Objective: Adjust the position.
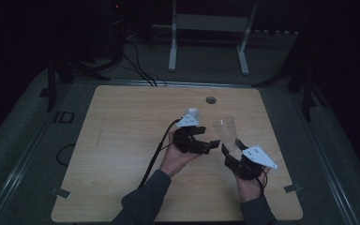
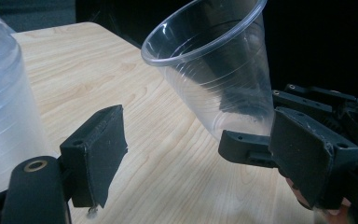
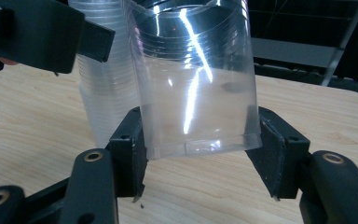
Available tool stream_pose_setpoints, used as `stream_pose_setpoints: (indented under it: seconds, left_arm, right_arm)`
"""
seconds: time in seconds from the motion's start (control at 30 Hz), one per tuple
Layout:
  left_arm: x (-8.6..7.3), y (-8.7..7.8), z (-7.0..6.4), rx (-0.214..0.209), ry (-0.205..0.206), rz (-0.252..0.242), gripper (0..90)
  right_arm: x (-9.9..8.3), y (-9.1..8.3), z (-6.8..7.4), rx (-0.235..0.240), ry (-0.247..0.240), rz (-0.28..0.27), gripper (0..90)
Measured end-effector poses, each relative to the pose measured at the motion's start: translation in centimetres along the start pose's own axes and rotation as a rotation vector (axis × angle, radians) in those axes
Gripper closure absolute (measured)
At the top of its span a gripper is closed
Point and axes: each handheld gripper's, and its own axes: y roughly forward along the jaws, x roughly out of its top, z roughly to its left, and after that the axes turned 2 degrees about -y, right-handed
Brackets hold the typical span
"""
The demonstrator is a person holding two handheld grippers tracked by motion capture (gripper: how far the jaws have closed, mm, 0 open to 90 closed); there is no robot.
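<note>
A single clear plastic cup (image 1: 224, 130) stands upright just above the wooden table (image 1: 122, 140), and my right gripper (image 1: 232, 148) is shut on its base. In the right gripper view the cup (image 3: 193, 88) sits between both jaws, which press on its lower wall. A stack of clear cups (image 1: 192, 114) stands just left of it, also seen behind the held cup (image 3: 103, 88). My left gripper (image 1: 207, 146) is open beside the held cup, with nothing between its jaws. In the left gripper view the stack (image 2: 2, 112) is at the far left and the held cup (image 2: 214, 70) ahead.
A round cable hole (image 1: 210, 100) is near the table's far edge. A black cable (image 1: 155, 154) trails from the left gripper across the table. A white stand (image 1: 208, 35) is on the floor beyond the table. The room around is dark.
</note>
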Motion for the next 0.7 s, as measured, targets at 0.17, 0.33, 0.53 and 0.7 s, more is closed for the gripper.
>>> stream_pose_setpoints:
  seconds: [0.17, 0.33, 0.53, 0.7]
  left_arm:
    - [0.1, 0.2, 0.0, -0.001, -0.013, -0.003, 18.8]
    - [0.1, 0.3, 0.0, -0.005, -0.022, -0.010, 18.8]
    - [0.1, 0.4, -0.1, -0.014, -0.030, -0.019, 18.8]
    - [0.0, 0.7, -0.1, -0.027, -0.036, -0.014, 18.8]
  right_arm:
    - [-0.1, 0.0, 0.2, -0.001, -0.003, -0.009, 42.2]
    - [-0.1, -0.1, 0.4, -0.003, 0.001, -0.022, 42.1]
    - [-0.2, -0.1, 0.8, -0.002, -0.001, -0.034, 42.2]
    - [-0.2, 0.0, 1.1, 0.005, -0.004, -0.041, 42.2]
